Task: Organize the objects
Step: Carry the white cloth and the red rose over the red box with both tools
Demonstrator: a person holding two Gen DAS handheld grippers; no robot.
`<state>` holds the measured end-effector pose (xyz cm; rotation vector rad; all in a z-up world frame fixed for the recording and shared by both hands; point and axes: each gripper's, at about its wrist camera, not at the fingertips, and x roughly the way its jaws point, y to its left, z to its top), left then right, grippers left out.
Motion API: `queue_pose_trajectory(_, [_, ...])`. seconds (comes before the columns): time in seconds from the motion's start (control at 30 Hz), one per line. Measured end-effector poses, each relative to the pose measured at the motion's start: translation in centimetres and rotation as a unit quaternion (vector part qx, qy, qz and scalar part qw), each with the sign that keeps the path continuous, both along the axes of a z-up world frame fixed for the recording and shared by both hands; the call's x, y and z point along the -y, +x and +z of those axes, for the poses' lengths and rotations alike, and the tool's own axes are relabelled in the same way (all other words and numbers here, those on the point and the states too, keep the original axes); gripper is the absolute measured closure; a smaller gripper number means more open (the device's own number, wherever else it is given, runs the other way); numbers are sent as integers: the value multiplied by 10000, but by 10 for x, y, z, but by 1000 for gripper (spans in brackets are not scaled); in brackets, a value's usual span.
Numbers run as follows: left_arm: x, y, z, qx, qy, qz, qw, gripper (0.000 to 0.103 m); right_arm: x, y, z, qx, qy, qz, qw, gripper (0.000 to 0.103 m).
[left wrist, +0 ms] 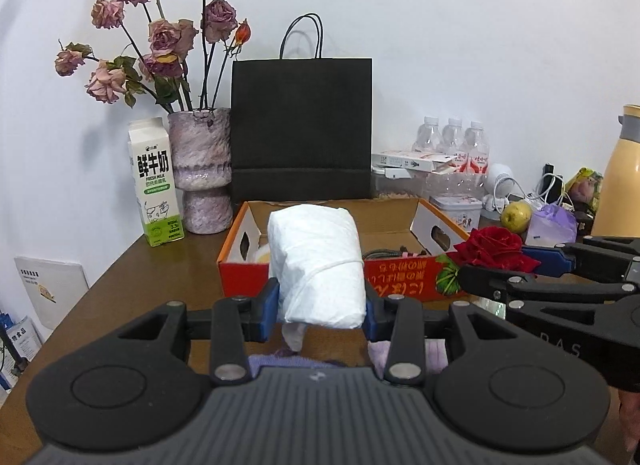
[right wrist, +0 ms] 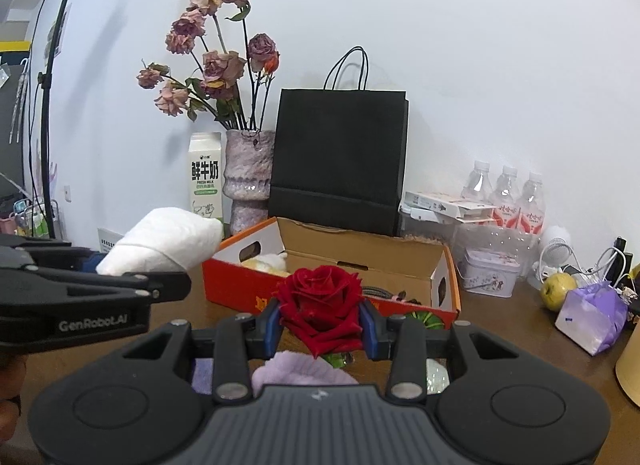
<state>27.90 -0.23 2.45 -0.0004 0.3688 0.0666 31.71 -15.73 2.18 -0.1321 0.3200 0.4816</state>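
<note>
My left gripper (left wrist: 318,305) is shut on a white wrapped bundle (left wrist: 316,261) and holds it above the table, just in front of an open orange cardboard box (left wrist: 400,277). The bundle also shows at the left of the right wrist view (right wrist: 160,241). My right gripper (right wrist: 320,325) is shut on a red rose (right wrist: 320,301), held in front of the same box (right wrist: 360,253). In the left wrist view the rose (left wrist: 494,247) and right gripper are at the right edge. A cable and a pale object lie inside the box.
A black paper bag (left wrist: 302,129), a vase of dried roses (left wrist: 202,169) and a milk carton (left wrist: 156,185) stand behind the box. Water bottles (right wrist: 506,197), a tin (right wrist: 490,273), a green fruit (right wrist: 558,291) and a purple bag (right wrist: 592,317) sit to the right. A purple cloth (right wrist: 296,369) lies below my grippers.
</note>
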Motion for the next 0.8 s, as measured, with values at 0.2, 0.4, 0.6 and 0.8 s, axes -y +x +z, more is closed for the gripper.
queue_pose_trajectory(0.2, [1,18,2,-20,-36,-37,10000,63,-3,17,5,-13,60,-3,10000,65])
queue_pose_trajectory(0.4, [-1,35,7,29,-131,-46,9999,63,-4,38,10,-26,161,-30,9999,65])
queue_pose_trajectory(0.6, [-4,50,11,69,-192,-93,9997,63,-9,54,13,20,188,-64,9998,65])
queue_pose_trajectory(0.8, [-9,67,14,103,-215,-90,9997,63,-16,73,14,12,223,-96,9997,65])
